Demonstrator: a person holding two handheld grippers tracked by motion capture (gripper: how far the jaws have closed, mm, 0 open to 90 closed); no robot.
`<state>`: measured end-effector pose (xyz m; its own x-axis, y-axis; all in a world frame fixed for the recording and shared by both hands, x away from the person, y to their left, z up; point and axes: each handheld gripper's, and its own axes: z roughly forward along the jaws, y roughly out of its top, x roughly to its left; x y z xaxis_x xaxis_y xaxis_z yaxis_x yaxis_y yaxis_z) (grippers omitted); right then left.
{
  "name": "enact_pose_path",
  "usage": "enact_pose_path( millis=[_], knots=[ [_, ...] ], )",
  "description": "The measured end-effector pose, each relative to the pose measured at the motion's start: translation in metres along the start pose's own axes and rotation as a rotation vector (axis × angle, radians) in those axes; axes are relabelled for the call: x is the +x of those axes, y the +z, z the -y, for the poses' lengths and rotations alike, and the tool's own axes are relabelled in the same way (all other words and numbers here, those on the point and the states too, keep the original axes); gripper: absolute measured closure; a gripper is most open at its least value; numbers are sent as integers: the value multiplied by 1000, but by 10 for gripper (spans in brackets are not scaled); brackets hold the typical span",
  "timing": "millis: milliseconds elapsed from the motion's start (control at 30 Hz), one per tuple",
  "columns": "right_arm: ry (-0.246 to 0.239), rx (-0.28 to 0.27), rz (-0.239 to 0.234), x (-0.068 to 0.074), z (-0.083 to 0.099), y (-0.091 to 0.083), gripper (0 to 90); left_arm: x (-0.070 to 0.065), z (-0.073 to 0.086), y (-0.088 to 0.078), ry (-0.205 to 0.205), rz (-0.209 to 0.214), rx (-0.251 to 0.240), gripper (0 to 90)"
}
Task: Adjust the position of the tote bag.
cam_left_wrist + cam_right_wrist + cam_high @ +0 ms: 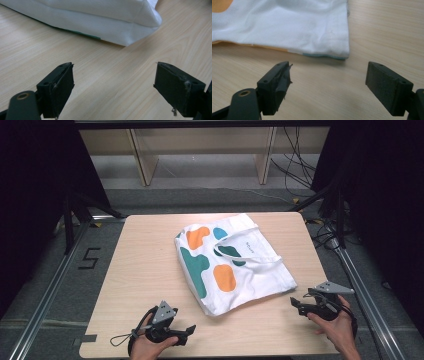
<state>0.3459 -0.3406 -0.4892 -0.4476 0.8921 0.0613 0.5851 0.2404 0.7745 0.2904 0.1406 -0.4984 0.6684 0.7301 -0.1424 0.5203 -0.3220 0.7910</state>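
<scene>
Pale wood counter, dark surround. Bag flat mid-frame. Left claw lower left, right claw lower right: both spread, holding nothing. Risk: pinching single layer, cloth bunching or sliding.

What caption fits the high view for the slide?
White tote bag with orange and teal blobs lies flat on the wooden table; left tongs and right tongs open, apart from it.

In the left gripper view, the white tote bag runs off the top edge of the frame, its printed face out of sight. The right gripper view crops the bag at the top and left edges. Small lettering on the bag, centre of the high view, is too small to read.
</scene>
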Motion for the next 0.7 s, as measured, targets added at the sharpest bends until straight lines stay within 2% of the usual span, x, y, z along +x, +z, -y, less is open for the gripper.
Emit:
enact_pose_path(
  millis=[33,67,133,200,233,267,300,333,367,433,467,500,533,567,600,667,700],
  knots=[
    [39,12,-2,3,0,0,219,0,0,0,-3,4,-4,151],
    [3,5,9,0,-1,0,223,-1,-1,0,-7,3,-1,150],
    [3,18,-3,-1,-2,1,231,-1,-1,-1,8,10,4,152],
    [41,9,-9,2,-3,1,239,-3,-1,1,-3,30,-17,151],
    [25,11,6,1,-4,3,238,-3,-1,1,-3,30,-17,150],
    [10,0,-2,-1,-5,4,239,-3,-2,1,-4,32,-26,151],
    [35,-7,-8,0,-5,3,239,-3,-3,1,-5,34,-10,151],
    [3,-13,-13,-4,-7,5,240,-5,-3,2,-24,40,-17,151],
    [37,-13,-10,-1,-8,6,245,-6,-4,4,-33,38,-34,151],
    [45,-17,-8,-2,-12,9,253,-7,-6,5,-23,45,-29,151],
    [8,-37,-6,-6,-14,11,254,-12,-8,9,-47,45,-36,150],
    [39,-39,7,-4,-15,12,255,-13,-10,10,-32,43,-42,150],
    [12,-47,-10,-8,-17,14,257,-13,-12,11,-17,52,-28,150],
    [12,-47,-10,-8,-17,14,257,-13,-12,11,-17,52,-28,151],
    [23,-40,-1,-9,-20,18,260,-19,-15,15,-48,42,-51,151],
    [22,-36,-3,-12,-24,20,271,-22,-19,19,-39,59,-61,166],
    [31,-50,-3,-13,-27,23,280,-25,-21,22,-49,64,-74,185]
  ],
)
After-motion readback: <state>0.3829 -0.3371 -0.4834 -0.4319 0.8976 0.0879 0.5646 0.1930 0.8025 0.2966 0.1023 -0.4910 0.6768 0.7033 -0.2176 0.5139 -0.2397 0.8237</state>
